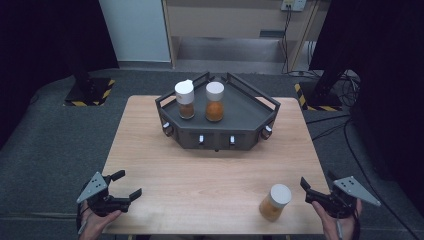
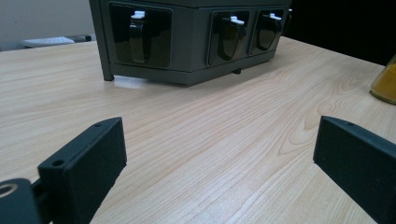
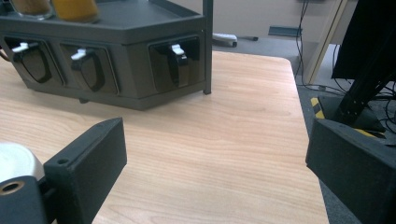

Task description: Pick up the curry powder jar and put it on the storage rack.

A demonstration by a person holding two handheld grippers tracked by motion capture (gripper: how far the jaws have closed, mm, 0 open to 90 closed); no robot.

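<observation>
A dark grey angular rack (image 1: 240, 117) stands at the back middle of the wooden table (image 1: 200, 175). On its top are two white-lidded jars: one with brown powder (image 1: 185, 99) and one with orange powder (image 1: 214, 101). A third jar of orange powder (image 1: 275, 202) stands tilted near the front right. My left gripper (image 1: 128, 183) is open at the front left corner with nothing between its jaws. My right gripper (image 1: 317, 180) is open just right of the third jar, apart from it. The left gripper view looks past the left gripper (image 2: 218, 135) to the rack (image 2: 187, 42). In the right gripper view the right gripper (image 3: 215, 140) has that jar's white lid (image 3: 14, 161) beside its left jaw.
The rack's front faces carry small dark hooks with white tips (image 1: 201, 139). Thin posts and rails edge the rack top (image 1: 270, 102). Grey floor surrounds the table, with cables (image 1: 340, 80) and a black stand foot (image 1: 320, 95) at the right rear.
</observation>
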